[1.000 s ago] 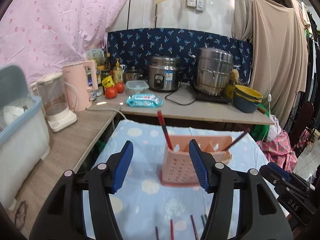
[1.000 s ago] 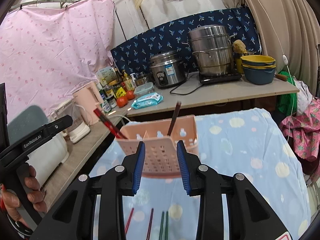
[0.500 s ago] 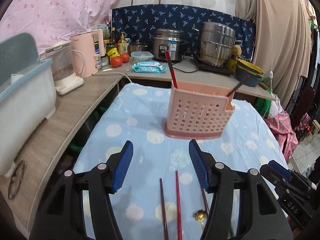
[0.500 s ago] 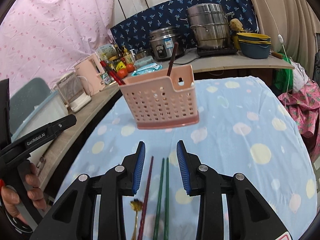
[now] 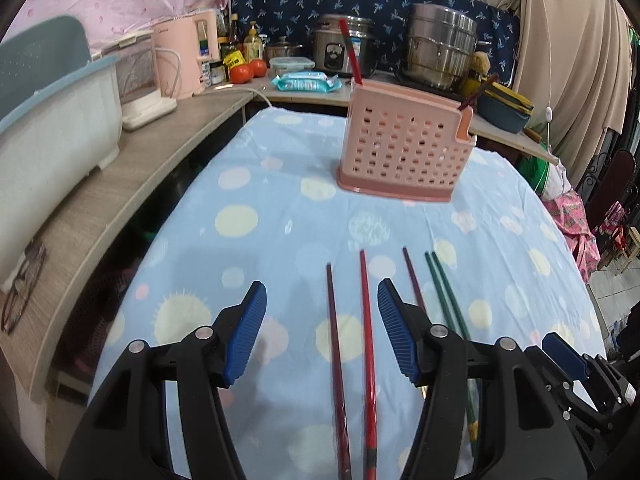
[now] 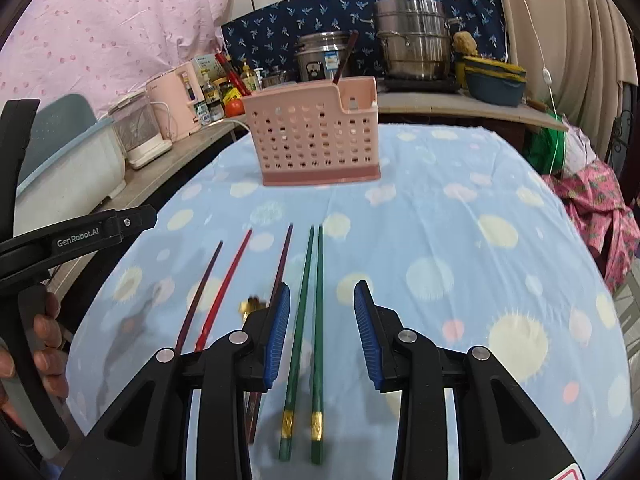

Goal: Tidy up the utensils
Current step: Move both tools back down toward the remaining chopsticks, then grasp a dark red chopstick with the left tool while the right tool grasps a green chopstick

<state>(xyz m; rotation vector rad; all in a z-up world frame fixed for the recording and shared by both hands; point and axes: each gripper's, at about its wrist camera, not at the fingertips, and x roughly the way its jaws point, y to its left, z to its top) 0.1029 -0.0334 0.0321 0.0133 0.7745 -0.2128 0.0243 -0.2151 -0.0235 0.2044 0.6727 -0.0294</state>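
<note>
A pink perforated utensil holder point(image 5: 404, 148) point(image 6: 316, 136) stands on the blue spotted cloth, with a red chopstick point(image 5: 351, 56) and a dark one point(image 6: 345, 56) sticking out of it. Loose chopsticks lie side by side on the cloth nearer me. My left gripper point(image 5: 320, 320) hangs open above a dark red chopstick point(image 5: 335, 344) and a bright red one point(image 5: 367, 344). A green pair point(image 6: 308, 320) lies under my open right gripper point(image 6: 320, 328), with a purple chopstick point(image 6: 282, 264) just to their left. Neither gripper touches anything.
A wooden counter point(image 5: 132, 184) runs along the left with a white and blue bin point(image 5: 48, 128), a pink kettle point(image 5: 180, 60), bottles and tomatoes. Pots and bowls stand on the back counter point(image 6: 460, 108). A hand point(image 6: 48, 344) holds the left gripper's handle. Pink cloth point(image 6: 596, 208) lies to the right.
Both grippers have come down and tilted toward the cloth. The holder now sits farther up in view, and the loose chopsticks have come between the fingers. The jaws kept their width.
</note>
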